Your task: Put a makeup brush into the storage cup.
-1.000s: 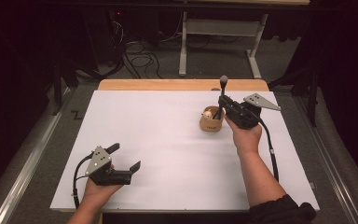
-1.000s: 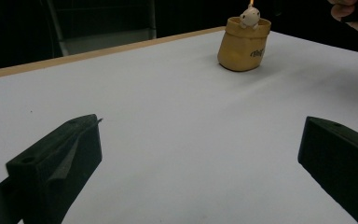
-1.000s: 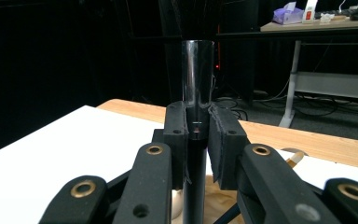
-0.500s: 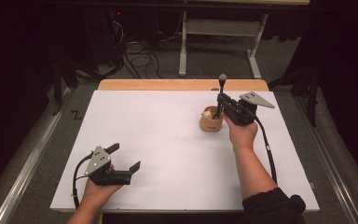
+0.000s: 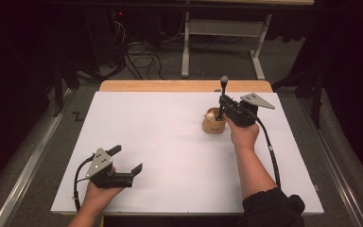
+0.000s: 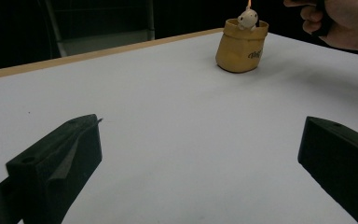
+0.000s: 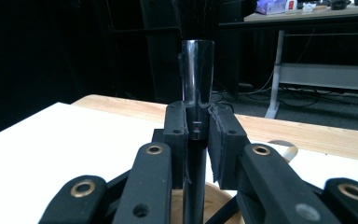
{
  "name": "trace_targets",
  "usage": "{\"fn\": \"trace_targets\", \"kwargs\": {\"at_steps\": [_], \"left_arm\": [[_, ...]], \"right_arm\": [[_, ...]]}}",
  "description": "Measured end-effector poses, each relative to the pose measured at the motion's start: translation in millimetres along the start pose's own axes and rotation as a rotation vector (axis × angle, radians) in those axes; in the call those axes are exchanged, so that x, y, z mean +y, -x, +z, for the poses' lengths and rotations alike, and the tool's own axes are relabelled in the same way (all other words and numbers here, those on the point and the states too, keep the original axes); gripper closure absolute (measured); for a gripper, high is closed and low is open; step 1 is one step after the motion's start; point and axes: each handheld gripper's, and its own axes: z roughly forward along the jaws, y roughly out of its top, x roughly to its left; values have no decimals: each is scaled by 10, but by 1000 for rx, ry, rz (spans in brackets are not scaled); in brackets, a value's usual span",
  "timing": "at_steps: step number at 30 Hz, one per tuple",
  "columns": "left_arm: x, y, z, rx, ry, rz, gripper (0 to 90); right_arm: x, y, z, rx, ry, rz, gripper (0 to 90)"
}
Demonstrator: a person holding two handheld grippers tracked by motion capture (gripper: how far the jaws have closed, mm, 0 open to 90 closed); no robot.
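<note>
My right gripper point(image 5: 223, 102) is shut on a black brush-like stick point(image 5: 224, 84) and holds it upright at the table's far right. In the right gripper view the pads point(image 7: 220, 135) clamp the glossy shaft point(image 7: 196, 74), whose lower end drops toward the round tan rim point(image 7: 219, 193) below. A small tan sack-shaped holder point(image 5: 214, 124) stands directly under the stick, with a little white figure point(image 6: 248, 18) peeking out of it. My left gripper point(image 5: 126, 159) rests open near the front left, its jaws wide apart point(image 6: 200, 158) and nothing between them.
The white table top point(image 5: 160, 142) ends at a wooden strip point(image 5: 184, 86) along its far edge. Beyond it are a metal table frame point(image 5: 222, 28) and cables on the floor point(image 5: 144, 59). A person's hand point(image 6: 340, 23) shows beside the holder point(image 6: 241, 49).
The right gripper and the stick have shifted slightly left and farther back over the holder. The left gripper has stayed put.
</note>
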Motion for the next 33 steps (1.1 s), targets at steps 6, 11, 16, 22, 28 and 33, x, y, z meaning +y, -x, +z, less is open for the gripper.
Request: {"fn": "trace_targets", "kwargs": {"at_steps": [6,11,16,22,28,33], "left_arm": [[-1,0,-4,2,2,-3,3],[-4,-4,-2,1,-2,-1,3],[-3,0,1,0,-3,1,3],[-2,1,1,0,-4,2,2],[-6,0,8,-1,-5,-1,3],[-5,2,7,0,-4,1,3]], "right_arm": [[-71,-5,42,-7,-25,-13,795],[-148,21,47,-8,-34,-5,794],[-189,16,41,-6,-38,-3,794],[-259,-5,35,-19,-46,4,793],[-276,21,15,-15,-43,5,789],[-243,35,-11,-15,-34,20,786]]}}
